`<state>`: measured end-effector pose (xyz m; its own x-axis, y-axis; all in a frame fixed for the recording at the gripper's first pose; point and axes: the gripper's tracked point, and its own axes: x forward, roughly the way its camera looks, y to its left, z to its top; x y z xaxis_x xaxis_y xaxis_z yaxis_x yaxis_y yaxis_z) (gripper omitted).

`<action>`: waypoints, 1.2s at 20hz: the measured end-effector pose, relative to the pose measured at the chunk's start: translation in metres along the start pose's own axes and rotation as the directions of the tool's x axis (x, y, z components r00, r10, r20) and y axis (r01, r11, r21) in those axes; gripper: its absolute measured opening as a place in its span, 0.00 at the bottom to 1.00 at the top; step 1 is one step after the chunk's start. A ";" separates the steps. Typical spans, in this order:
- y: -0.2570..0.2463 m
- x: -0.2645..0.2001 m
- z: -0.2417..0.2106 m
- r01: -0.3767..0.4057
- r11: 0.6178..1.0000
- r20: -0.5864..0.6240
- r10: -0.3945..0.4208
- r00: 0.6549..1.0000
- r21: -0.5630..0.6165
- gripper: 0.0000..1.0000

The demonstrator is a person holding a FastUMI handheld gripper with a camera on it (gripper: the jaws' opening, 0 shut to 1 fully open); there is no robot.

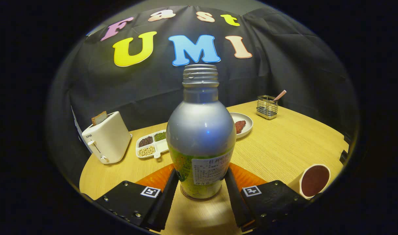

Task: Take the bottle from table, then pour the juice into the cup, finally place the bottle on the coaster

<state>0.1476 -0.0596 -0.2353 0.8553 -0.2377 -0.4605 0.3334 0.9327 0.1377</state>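
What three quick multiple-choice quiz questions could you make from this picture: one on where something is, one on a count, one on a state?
1. Where is the bottle?
A. between the gripper fingers
B. beside the toaster
C. on the plate

2. How many compartments of the divided dish hold beans?
A. one
B. three
C. five

3. What state is the bottle in?
A. capped
B. lying down
C. uncapped, upright

Answers: 1 A, the fingers flank its base; 2 B, three fillings show; 3 C, bare threads on top, base on the table.
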 end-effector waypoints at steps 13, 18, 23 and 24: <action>0.018 0.029 -0.026 -0.033 0.989 -0.073 0.022 0.997 -0.142 0.77; 0.018 0.028 -0.028 -0.038 0.984 -0.070 0.026 0.997 -0.171 0.78; 0.020 0.021 -0.027 -0.055 0.983 -0.064 0.045 0.997 -0.176 1.00; 0.019 0.017 -0.023 -0.058 0.984 -0.049 0.050 0.998 -0.170 0.99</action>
<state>0.1594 -0.0398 -0.2607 0.8504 -0.1773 -0.4954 0.2112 0.9774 0.0127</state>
